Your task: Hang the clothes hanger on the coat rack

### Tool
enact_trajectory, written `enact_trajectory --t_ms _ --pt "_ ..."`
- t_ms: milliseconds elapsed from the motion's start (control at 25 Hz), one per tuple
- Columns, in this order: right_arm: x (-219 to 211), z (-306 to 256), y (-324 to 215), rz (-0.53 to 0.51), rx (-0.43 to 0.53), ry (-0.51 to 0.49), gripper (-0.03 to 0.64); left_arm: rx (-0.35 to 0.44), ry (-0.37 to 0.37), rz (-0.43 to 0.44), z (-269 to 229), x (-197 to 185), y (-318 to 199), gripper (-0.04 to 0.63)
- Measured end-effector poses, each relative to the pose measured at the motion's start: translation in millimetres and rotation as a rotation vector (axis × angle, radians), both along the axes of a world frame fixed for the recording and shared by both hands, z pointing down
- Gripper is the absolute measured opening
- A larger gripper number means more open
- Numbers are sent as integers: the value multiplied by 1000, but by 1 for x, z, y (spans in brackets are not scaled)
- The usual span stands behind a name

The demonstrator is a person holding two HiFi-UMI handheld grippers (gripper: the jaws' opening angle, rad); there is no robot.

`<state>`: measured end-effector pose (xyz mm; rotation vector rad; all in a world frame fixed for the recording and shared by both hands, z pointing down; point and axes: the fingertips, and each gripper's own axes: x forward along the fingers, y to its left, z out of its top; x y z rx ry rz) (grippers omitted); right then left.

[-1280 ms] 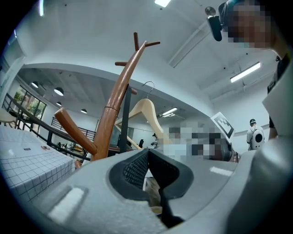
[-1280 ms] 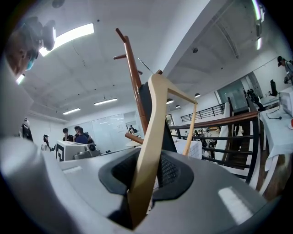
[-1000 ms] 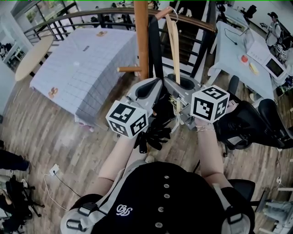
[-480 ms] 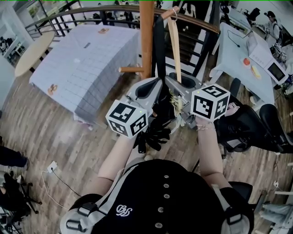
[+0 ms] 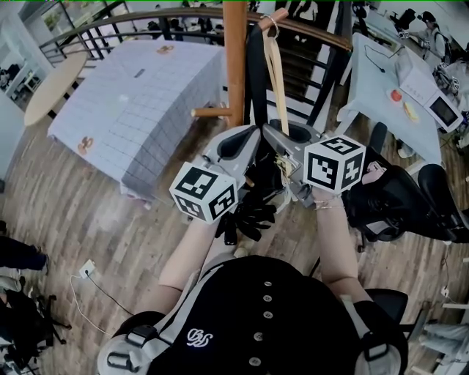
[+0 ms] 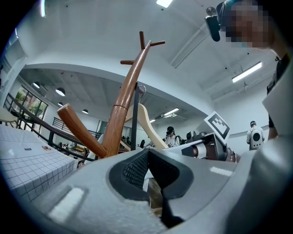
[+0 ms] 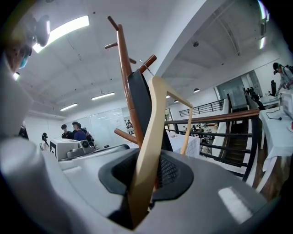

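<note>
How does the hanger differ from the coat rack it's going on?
The hanger is pale wood, flat and thin; the coat rack is reddish-brown with a round post. The hanger is clamped in the right claw; the coat rack stands upright, unheld. Both are wooden.

1. Brown wooden coat rack pole (image 5: 234, 58): top cut by head view's upper edge, foot hidden behind left gripper (image 5: 249, 135).
2. Pale wooden clothes hanger (image 7: 158, 109): lower end buried between the jaws of right gripper (image 7: 149, 167).
3. Hanger's metal hook (image 5: 272, 20): too small to tell whether it sits on the peg (image 5: 260, 20).
</note>
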<state>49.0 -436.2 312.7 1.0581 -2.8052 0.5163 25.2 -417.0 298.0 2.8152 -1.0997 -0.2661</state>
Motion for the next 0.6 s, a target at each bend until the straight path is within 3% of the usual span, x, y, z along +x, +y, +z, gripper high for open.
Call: enact_trajectory --t_ms 600 --pt "-2 11 9 24 -1 35 86 -46 -14 8 19 0 5 -5"
